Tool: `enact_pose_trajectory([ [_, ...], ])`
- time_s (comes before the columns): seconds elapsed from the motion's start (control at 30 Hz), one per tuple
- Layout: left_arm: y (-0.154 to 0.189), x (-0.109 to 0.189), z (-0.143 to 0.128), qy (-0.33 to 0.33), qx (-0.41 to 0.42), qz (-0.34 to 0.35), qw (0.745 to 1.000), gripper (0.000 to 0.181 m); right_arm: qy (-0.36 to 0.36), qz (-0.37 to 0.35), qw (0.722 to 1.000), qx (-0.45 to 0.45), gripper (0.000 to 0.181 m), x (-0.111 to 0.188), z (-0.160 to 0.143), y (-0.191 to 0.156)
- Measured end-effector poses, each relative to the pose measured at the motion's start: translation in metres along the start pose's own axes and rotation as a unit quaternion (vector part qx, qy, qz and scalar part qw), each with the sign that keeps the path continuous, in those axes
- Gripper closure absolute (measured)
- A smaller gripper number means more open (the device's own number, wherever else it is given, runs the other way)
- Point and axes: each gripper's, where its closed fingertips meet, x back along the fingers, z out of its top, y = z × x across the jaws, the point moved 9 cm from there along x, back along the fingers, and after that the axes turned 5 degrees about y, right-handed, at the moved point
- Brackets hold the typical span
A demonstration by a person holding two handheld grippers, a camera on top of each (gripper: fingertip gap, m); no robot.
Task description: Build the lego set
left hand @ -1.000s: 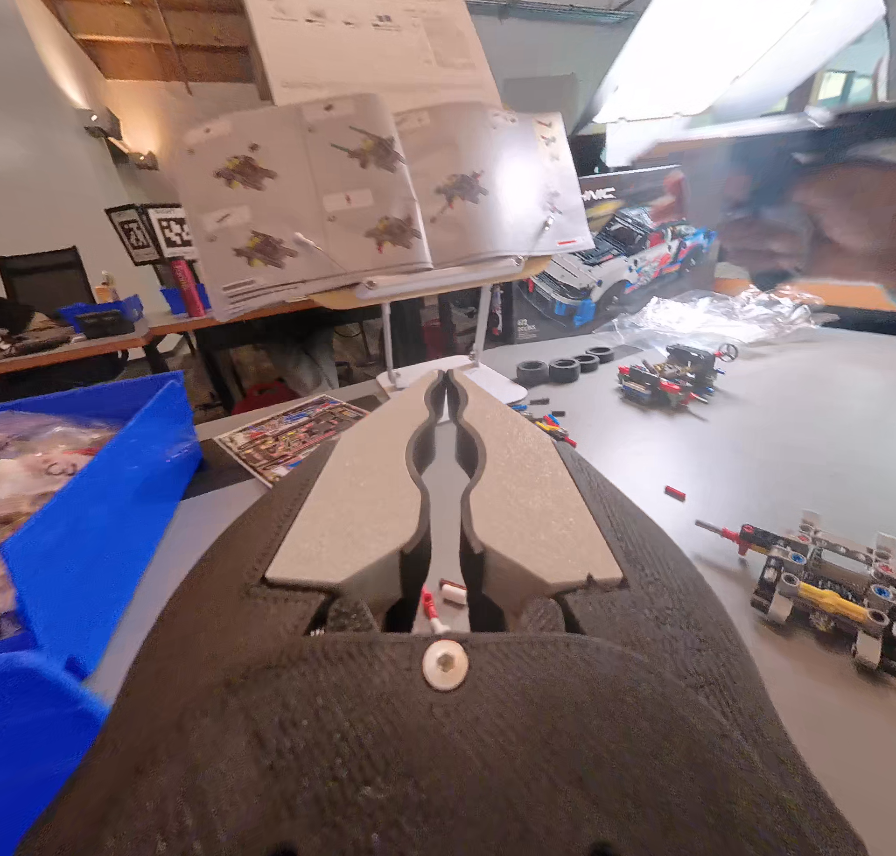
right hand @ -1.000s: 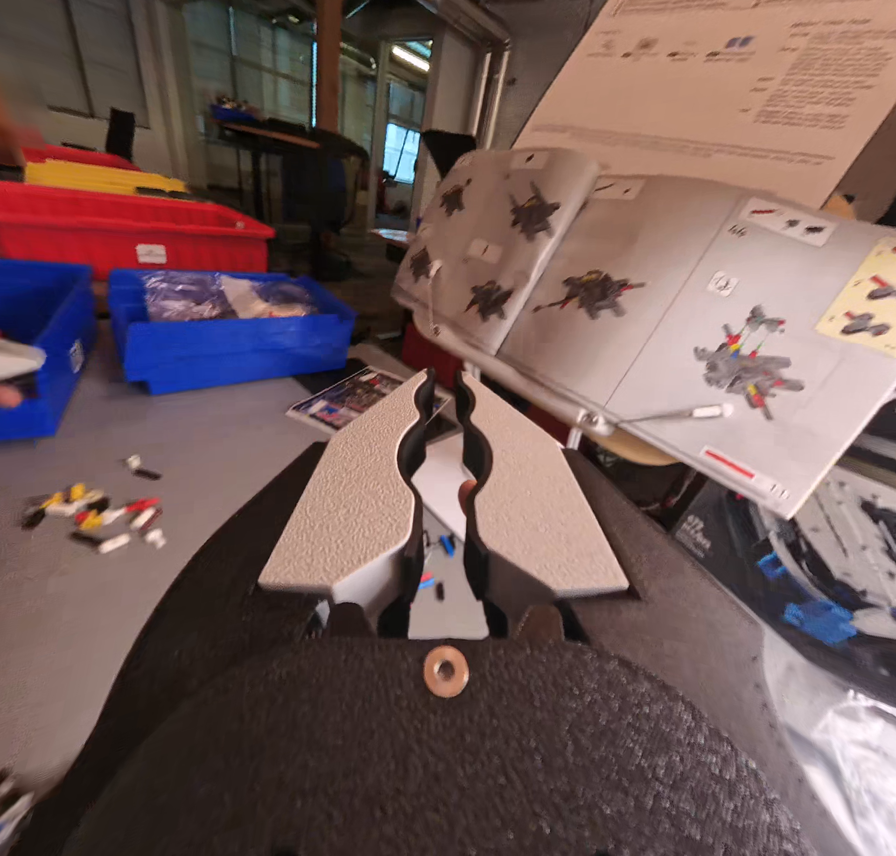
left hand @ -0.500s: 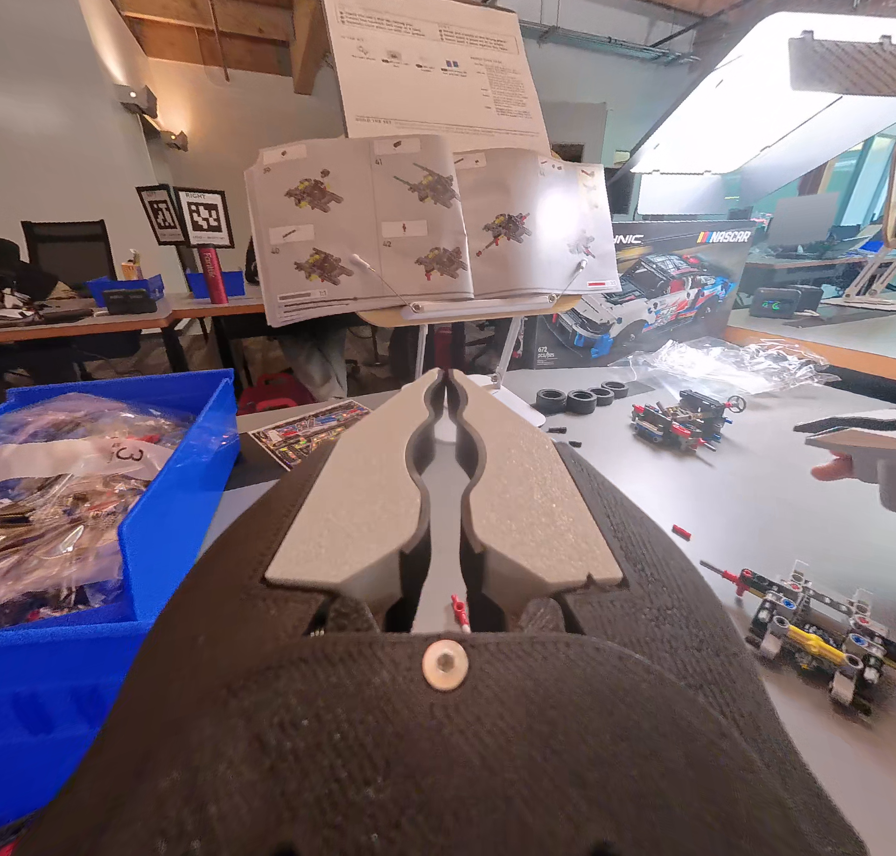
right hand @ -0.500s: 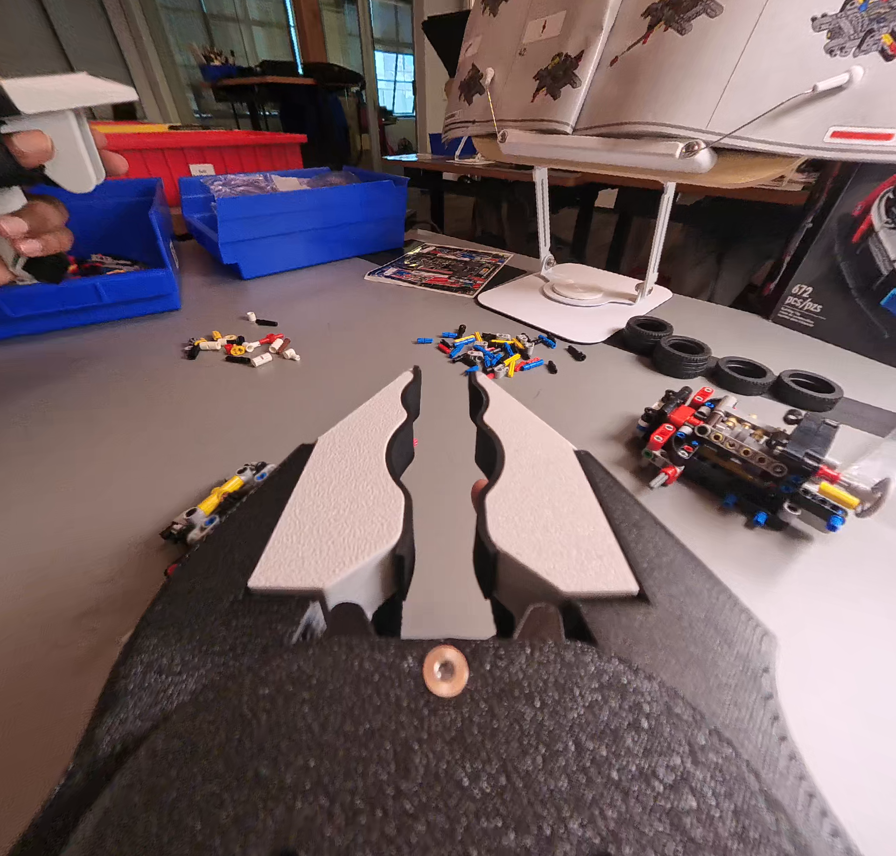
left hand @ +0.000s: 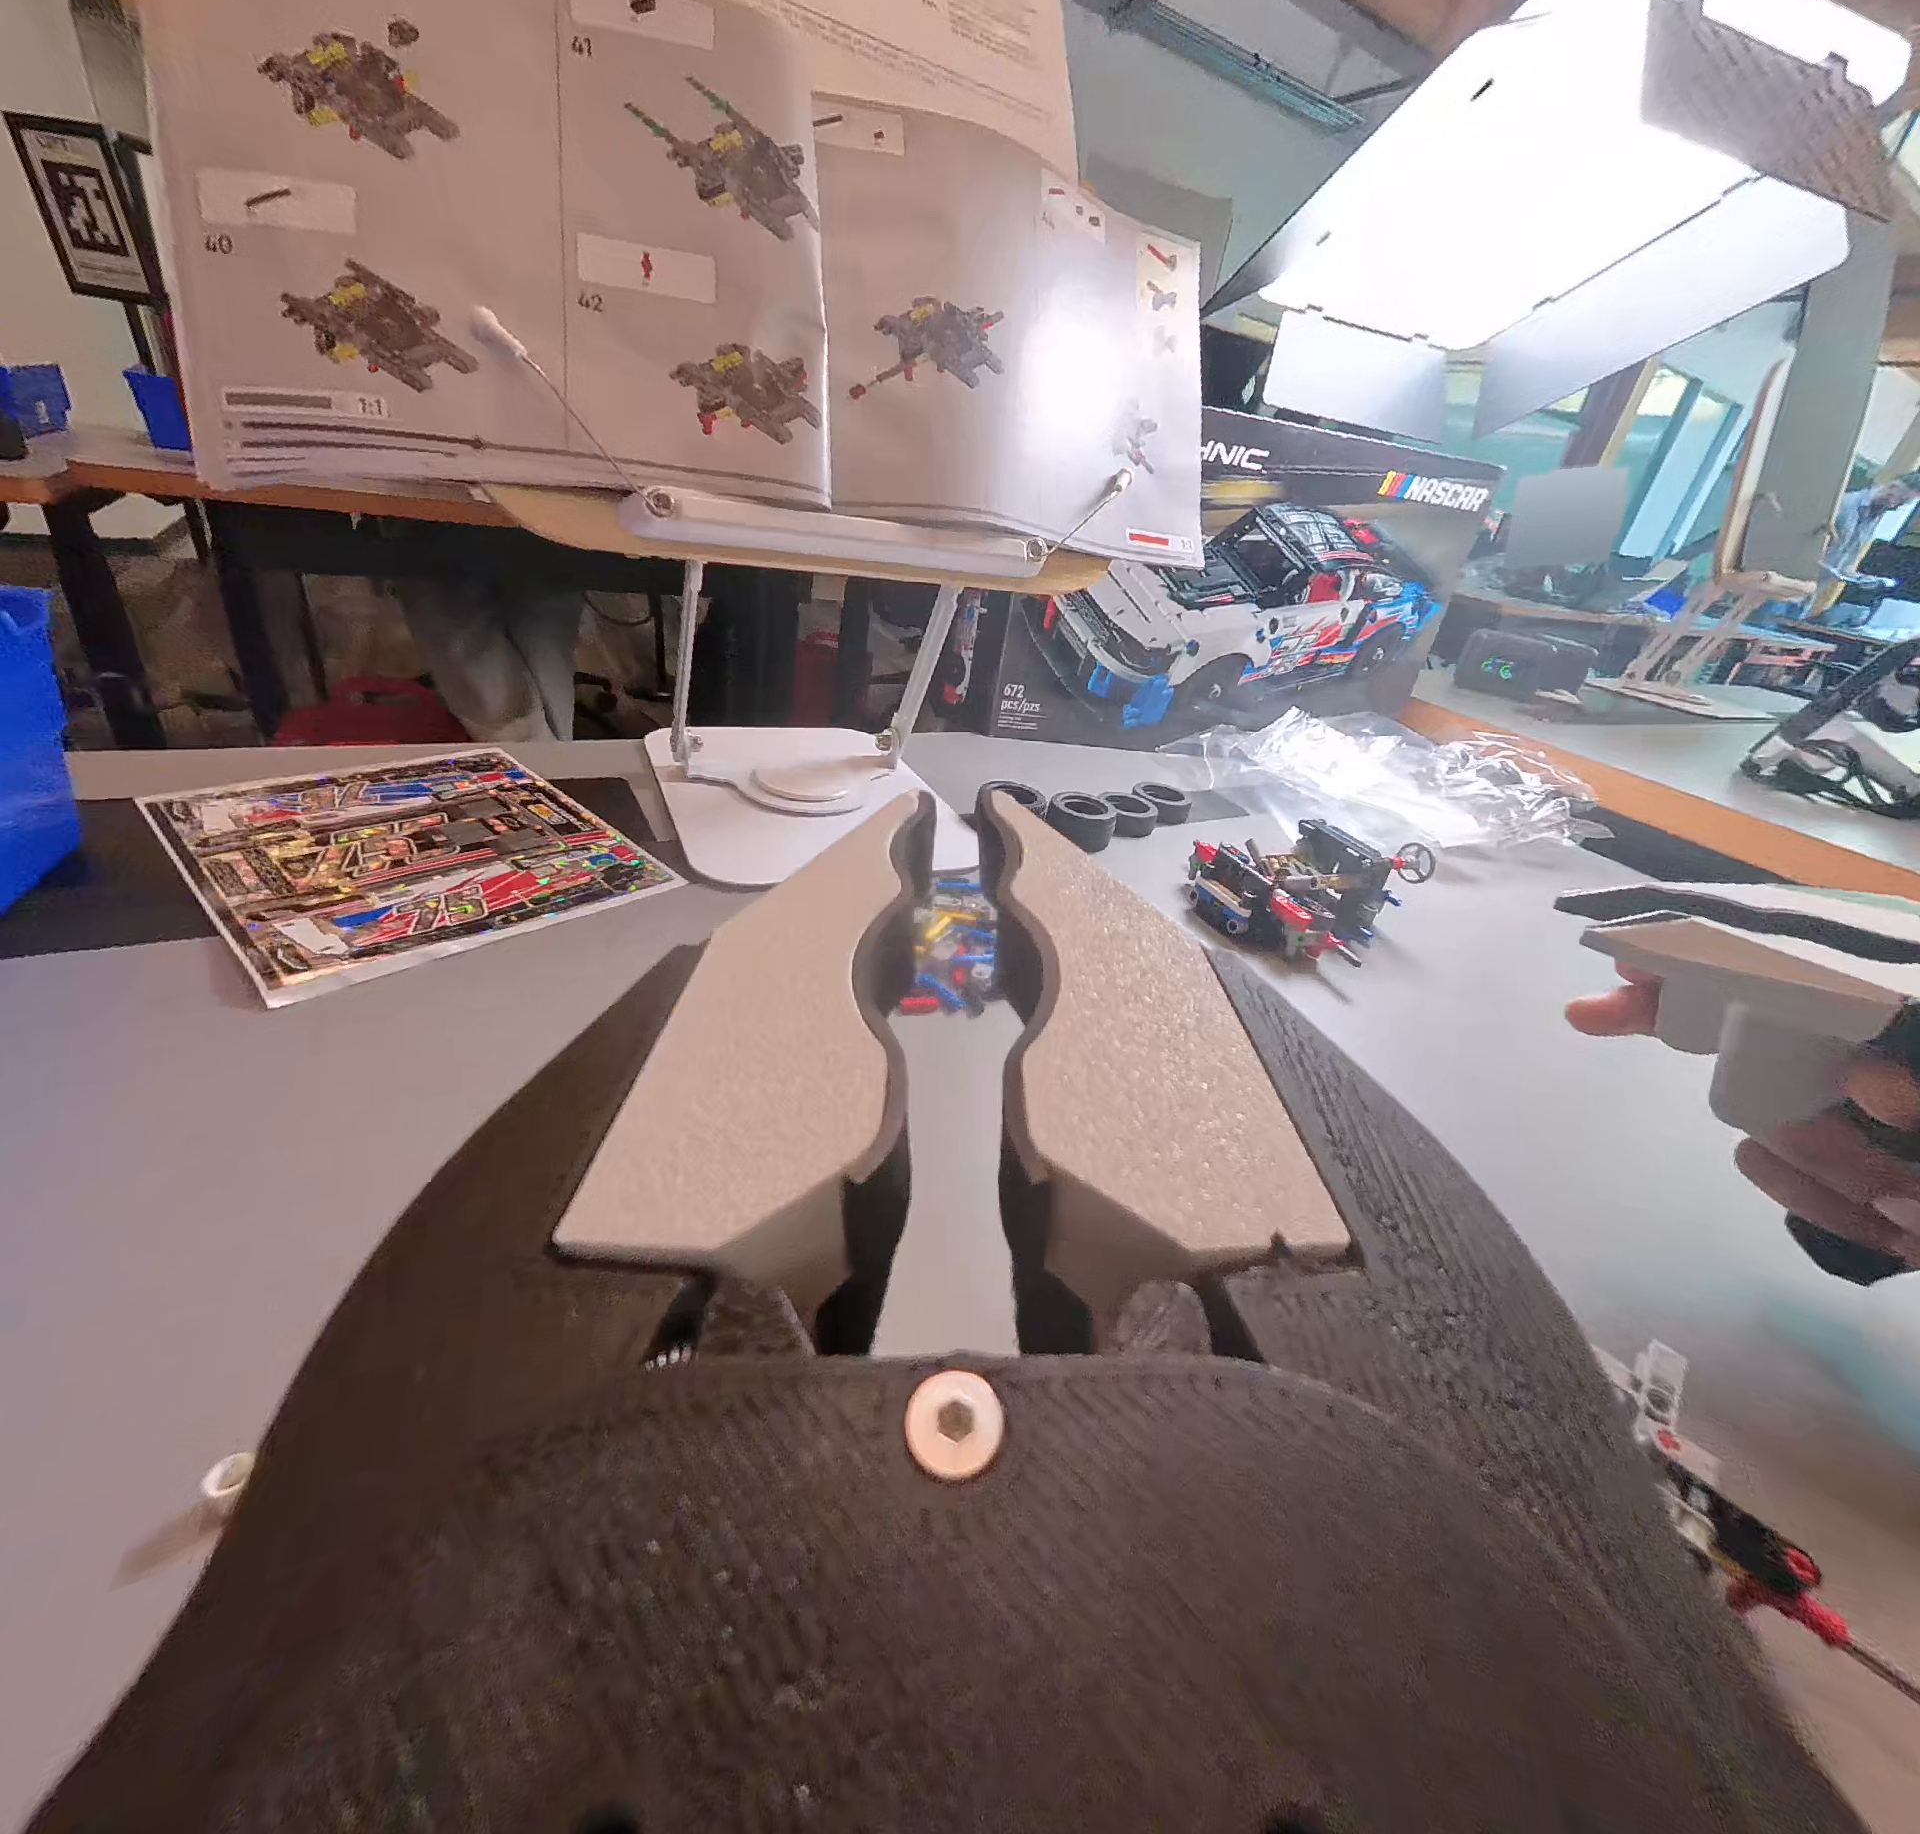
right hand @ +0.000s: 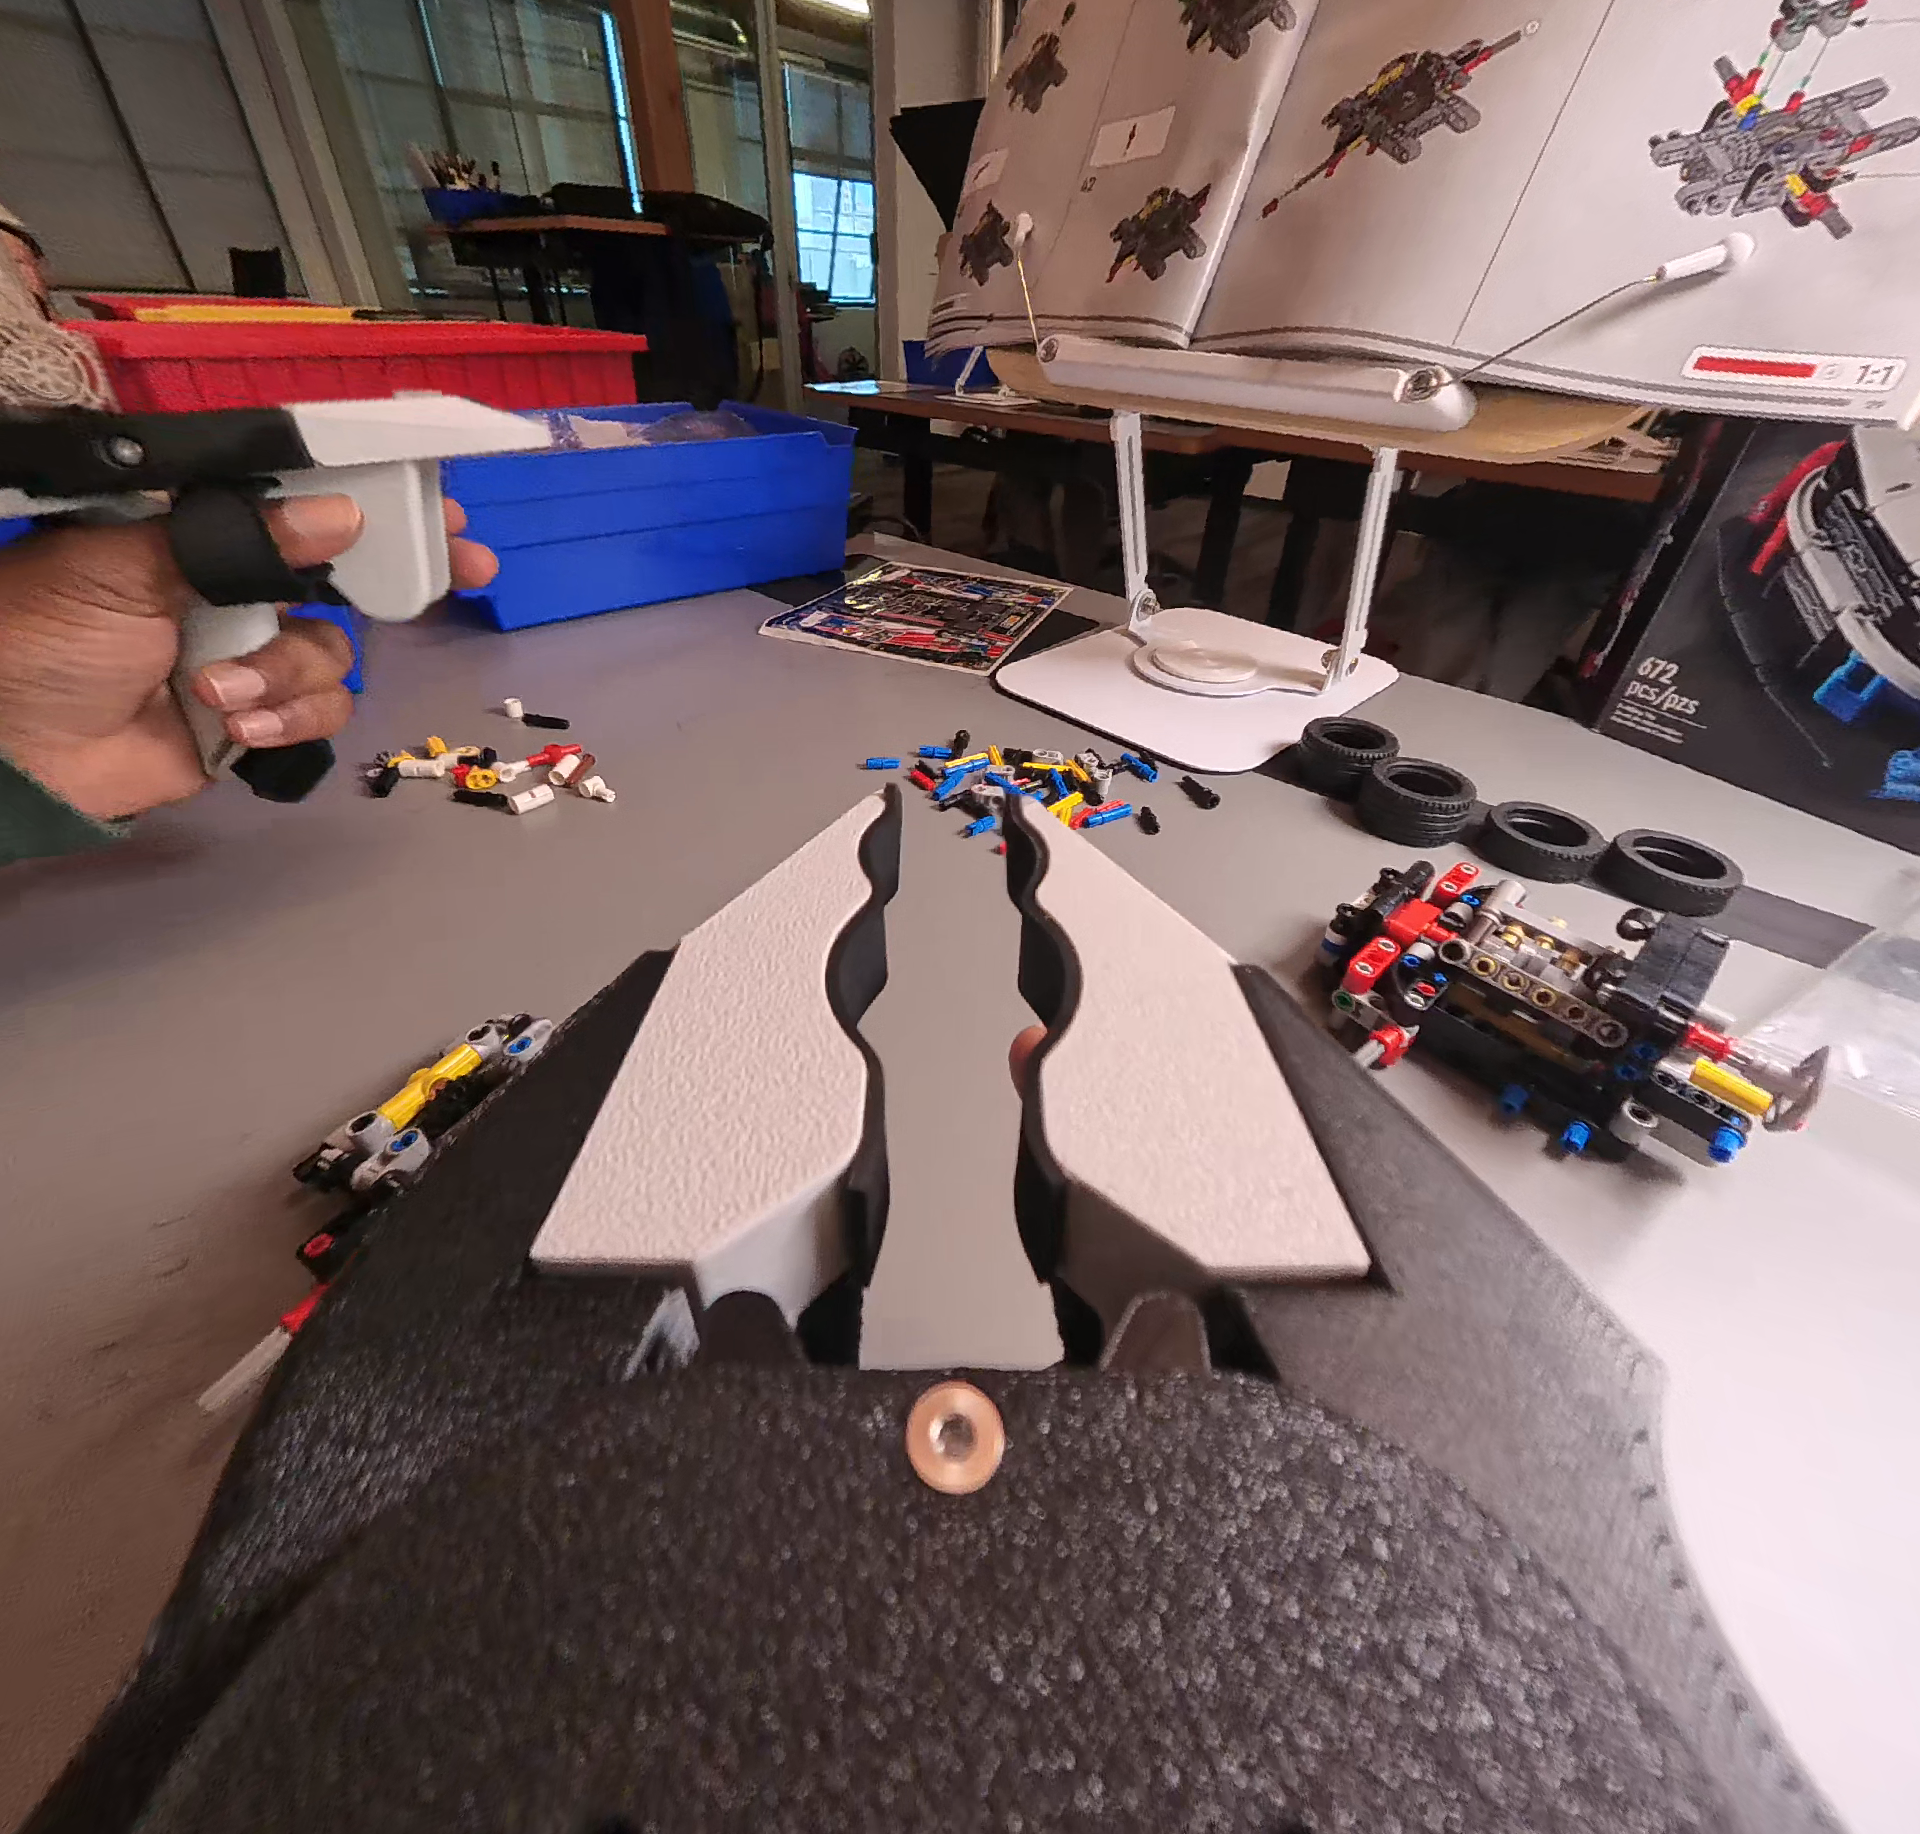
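My left gripper: jaws a little apart, nothing between them, held over the grey worktop; the loose coloured pins show through the gap.
My right gripper: jaws slightly parted and empty, pointing at 12 o'clock toward that same pile of pins.
Small yellow-and-grey assembly: on the worktop at 9 o'clock of my right gripper, partly under its black body; the left view catches only a blurred red-and-black end of it at 4 o'clock.
Larger black chassis: at 2 o'clock in the right view, lying flat, with red, blue and yellow pins sticking out; the left view has it at 1 o'clock.
Second pile, white and red bits: at 10 o'clock, seen only by the right camera.
Four black tyres: in a row just beyond the chassis.
Hand on my left gripper: seen from the right camera at 9 o'clock; the right gripper shows at 3 o'clock in the left view.
Sticker sheet: flat at 10 o'clock, far clearer from the left.
Instruction booklet: open on a white stand at 12 o'clock.
Set box: behind the tyres at 1 o'clock.
Blue bins: at 11 o'clock, with a red bin behind, right view only.
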Motion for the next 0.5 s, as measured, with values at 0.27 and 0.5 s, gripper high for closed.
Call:
enact_pose_trajectory([
  [0.27,0.01,-0.007,-0.025,-0.034,-0.048,-0.053,0.997,0.17,-0.01,-0.008,1.0,-0.028,0.158,-0.003,-0.006,0.011],
  [0.5,0.01,-0.01,-0.034,-0.058,-0.021,-0.078,0.995,0.167,-0.021,-0.021,0.999,-0.032,0.156,-0.003,-0.011,0.018],
])
